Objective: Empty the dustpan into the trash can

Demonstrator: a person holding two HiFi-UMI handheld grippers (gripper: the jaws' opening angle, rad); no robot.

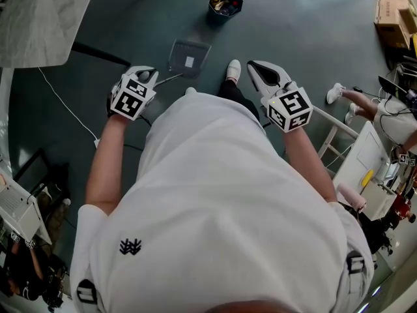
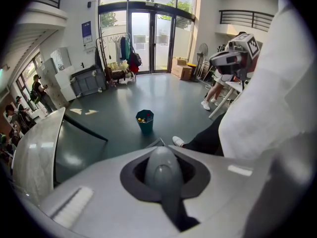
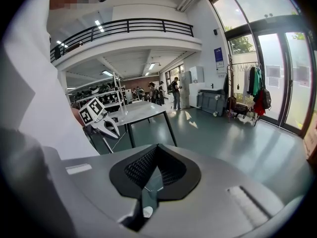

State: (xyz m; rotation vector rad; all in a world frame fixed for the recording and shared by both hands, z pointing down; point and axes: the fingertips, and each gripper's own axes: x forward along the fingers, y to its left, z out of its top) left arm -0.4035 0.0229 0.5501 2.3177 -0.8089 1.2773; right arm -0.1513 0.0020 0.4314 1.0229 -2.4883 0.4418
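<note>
Beyond the white shirt point(image 1: 215, 201) we log the left gripper point(image 1: 147, 77) clamped on the dustpan point(image 1: 188, 59) handle and the right gripper point(image 1: 258, 69) pressed together, empty; the trash can point(image 1: 225, 4) sits farther off, so tilting early risks spilling short.

Lab hall: mezzanine point(image 3: 124, 26), glass doors point(image 2: 148, 38), equipment shelves point(image 3: 101, 97)

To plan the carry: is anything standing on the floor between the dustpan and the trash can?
Nothing visible. Bare floor lies between the dustpan, held by the left gripper, and the trash can; the shoe stands aside.
</note>
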